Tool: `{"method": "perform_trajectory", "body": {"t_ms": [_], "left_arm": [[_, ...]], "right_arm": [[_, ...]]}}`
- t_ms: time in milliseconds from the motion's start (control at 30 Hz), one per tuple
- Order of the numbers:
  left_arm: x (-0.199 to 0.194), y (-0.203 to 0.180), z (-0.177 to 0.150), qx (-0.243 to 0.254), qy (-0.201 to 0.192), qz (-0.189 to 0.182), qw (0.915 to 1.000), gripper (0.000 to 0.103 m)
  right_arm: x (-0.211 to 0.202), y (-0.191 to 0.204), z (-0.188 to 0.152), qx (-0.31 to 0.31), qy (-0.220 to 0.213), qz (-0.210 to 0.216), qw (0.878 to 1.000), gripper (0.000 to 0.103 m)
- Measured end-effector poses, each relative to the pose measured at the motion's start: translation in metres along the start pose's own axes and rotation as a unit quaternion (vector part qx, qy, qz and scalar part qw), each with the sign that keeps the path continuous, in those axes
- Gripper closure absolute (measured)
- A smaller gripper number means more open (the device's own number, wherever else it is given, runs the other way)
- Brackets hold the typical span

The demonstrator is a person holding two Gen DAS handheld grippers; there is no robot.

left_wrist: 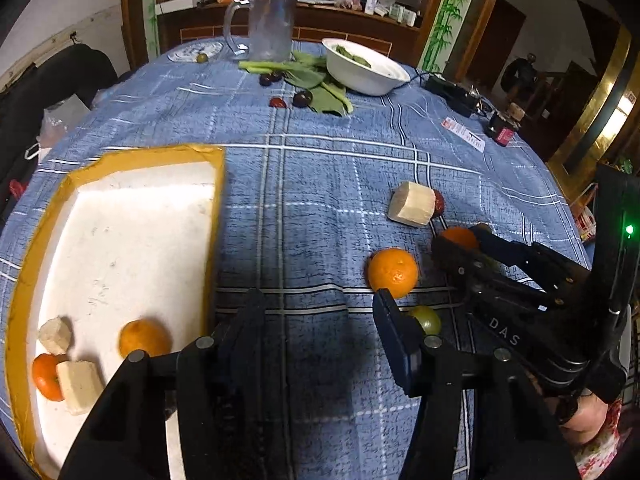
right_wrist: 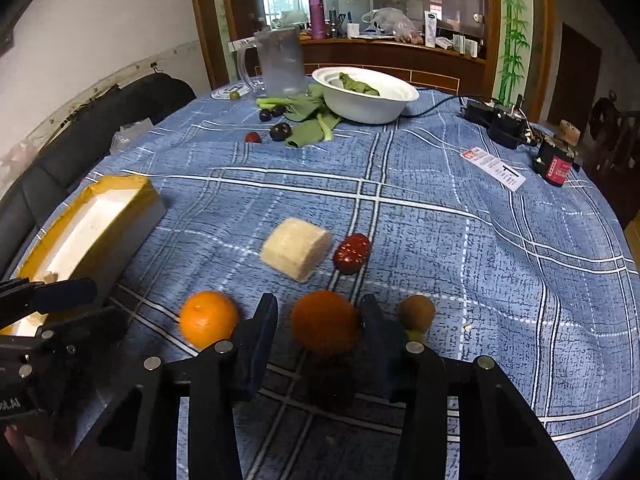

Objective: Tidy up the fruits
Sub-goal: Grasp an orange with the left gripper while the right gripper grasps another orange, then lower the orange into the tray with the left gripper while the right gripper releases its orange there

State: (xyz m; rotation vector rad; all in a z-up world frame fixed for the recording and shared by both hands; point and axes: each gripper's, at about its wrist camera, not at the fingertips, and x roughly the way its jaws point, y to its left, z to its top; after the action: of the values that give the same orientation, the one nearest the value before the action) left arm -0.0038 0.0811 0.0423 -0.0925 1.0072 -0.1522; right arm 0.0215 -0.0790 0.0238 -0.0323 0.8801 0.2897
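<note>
Right now your right gripper [right_wrist: 316, 332] stands open around the darker orange [right_wrist: 325, 321], one finger on each side, not yet clamped. Your left gripper [left_wrist: 320, 320], open and empty, sits near the foam tray [left_wrist: 218, 216], with the brighter orange [left_wrist: 393, 273] just beyond its right finger.

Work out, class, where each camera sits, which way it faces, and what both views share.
Left wrist: sits on the left hand-held gripper, open over the tablecloth, facing the foam box; the right hand-held gripper shows at right.
Right wrist: sits on the right hand-held gripper, fingers around a blurred orange, contact unclear; the left hand-held gripper shows at left.
Shared: loose orange, white bowl.
</note>
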Motion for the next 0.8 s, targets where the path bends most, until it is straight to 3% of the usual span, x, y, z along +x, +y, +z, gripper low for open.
{"method": "perform_trajectory", "body": {"t_ms": [67,267,567,600,667,700,800], "left_arm": [[0.006,-0.007,0.001,0.008,0.004,-0.005,0.9999,0.048],[0.025,-0.033,0.01,0.046,0.0,-0.009,0.9989,0.048],[0.043,-0.044,0.019,0.046,0.003,-0.037,0.9983,0.05],[0.044,-0.045,0.017,0.046,0.005,-0.044,0.998,0.051],[0.047,-0.048,0.015,0.049,0.011,-0.067,0.9965,0.07],[0.047,-0.05,0.014,0.052,0.011,-0.076,0.9957,0.072],[0.043,-0.057,0.009,0.067,-0.001,-0.059,0.996,0.072]], "right_arm": [[0.003,-0.006,-0.001,0.009,0.004,-0.001,1.0,0.066],[-0.006,-0.022,-0.002,0.05,-0.006,0.024,0.998,0.066],[-0.012,-0.033,-0.002,0.079,-0.016,0.025,0.996,0.066],[-0.013,-0.035,-0.002,0.083,-0.017,0.026,0.996,0.066],[-0.013,-0.036,-0.002,0.087,-0.019,0.026,0.996,0.066],[-0.014,-0.036,-0.002,0.088,-0.02,0.027,0.996,0.066],[-0.014,-0.036,-0.002,0.087,-0.022,0.022,0.996,0.066]]}}
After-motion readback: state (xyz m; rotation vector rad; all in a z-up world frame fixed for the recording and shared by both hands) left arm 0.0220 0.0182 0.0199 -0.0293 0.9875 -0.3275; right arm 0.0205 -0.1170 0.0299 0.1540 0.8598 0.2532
